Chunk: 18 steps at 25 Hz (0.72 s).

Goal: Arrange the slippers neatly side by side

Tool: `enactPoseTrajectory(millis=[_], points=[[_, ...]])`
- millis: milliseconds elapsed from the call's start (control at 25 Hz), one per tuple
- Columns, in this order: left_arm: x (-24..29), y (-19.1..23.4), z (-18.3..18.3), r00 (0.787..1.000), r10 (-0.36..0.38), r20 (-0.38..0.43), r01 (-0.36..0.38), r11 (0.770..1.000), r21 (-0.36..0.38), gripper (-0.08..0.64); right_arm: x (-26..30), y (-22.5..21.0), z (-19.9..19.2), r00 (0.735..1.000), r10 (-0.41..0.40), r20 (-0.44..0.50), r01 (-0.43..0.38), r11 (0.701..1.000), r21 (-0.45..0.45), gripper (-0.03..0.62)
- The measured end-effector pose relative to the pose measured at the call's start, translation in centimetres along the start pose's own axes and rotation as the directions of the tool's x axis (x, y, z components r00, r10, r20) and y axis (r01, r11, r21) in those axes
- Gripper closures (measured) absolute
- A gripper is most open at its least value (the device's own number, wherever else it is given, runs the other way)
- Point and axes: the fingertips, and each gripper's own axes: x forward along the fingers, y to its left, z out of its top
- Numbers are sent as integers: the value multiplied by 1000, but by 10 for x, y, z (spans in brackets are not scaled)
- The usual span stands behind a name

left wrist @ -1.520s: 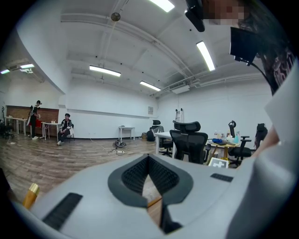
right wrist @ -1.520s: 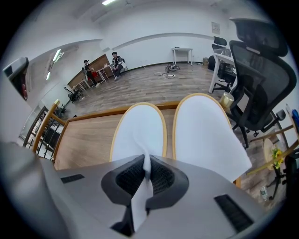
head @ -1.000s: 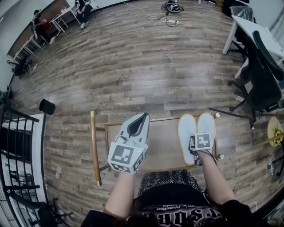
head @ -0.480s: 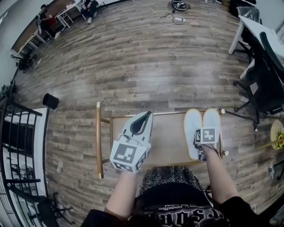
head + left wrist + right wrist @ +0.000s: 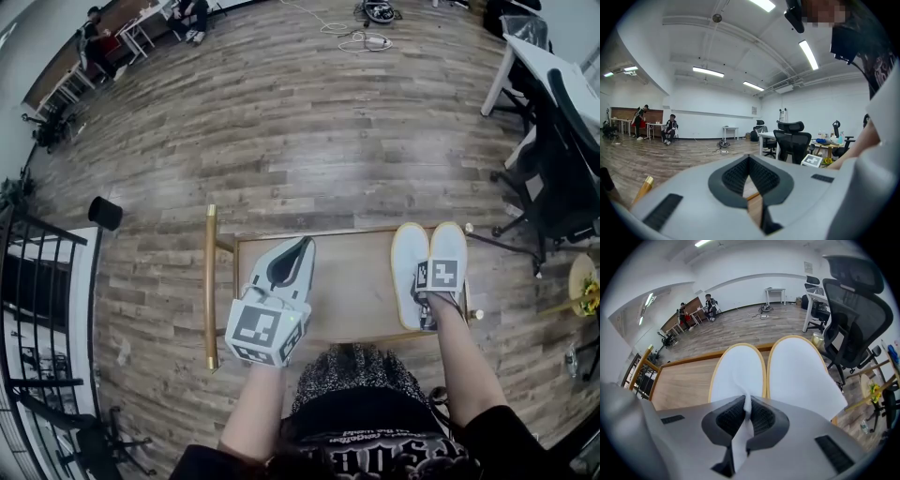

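Two white slippers with tan soles lie side by side, toes pointing away, at the right end of a small wooden table [image 5: 347,281]: the left slipper [image 5: 408,253] [image 5: 738,366] and the right slipper [image 5: 450,242] [image 5: 799,373]. My right gripper [image 5: 433,284] [image 5: 746,405] points steeply down over their heel ends. It is shut on a fold of white fabric from the left slipper's upper. In the head view its marker cube hides the jaws. My left gripper [image 5: 289,264] [image 5: 749,160] hovers over the table's left half, shut and empty.
A gold rail [image 5: 210,281] runs along the table's left side. A black office chair [image 5: 562,159] and a white desk stand to the right. On the wood floor are a black cup-like object [image 5: 105,212] and cables [image 5: 366,37]. A black railing [image 5: 37,281] is at far left.
The right gripper has shifted slightly with the slipper fabric still pinched. The left gripper has stayed about where it was. The head view has drifted a little.
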Motion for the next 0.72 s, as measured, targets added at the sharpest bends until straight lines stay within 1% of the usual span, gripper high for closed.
enactPoseTrajectory(millis=[240,360,520,720], points=[[1,-1,-1,1000,-8,-11,8,1000,-1,558,-3,-6,2,1000,6,11,-6,999,46,575],[2,-3,1,1000,-15,-11,15,1000,4,558,-3,-6,3,1000,10,16,-10,999,41,575],[4,-4,1,1000,-19,-13,19,1000,8,558,1,-8,6,999,23,21,-25,998,64,575],[3,-4,-1,1000,-17,-18,17,1000,7,558,3,-10,12,1000,19,21,-20,998,51,575]])
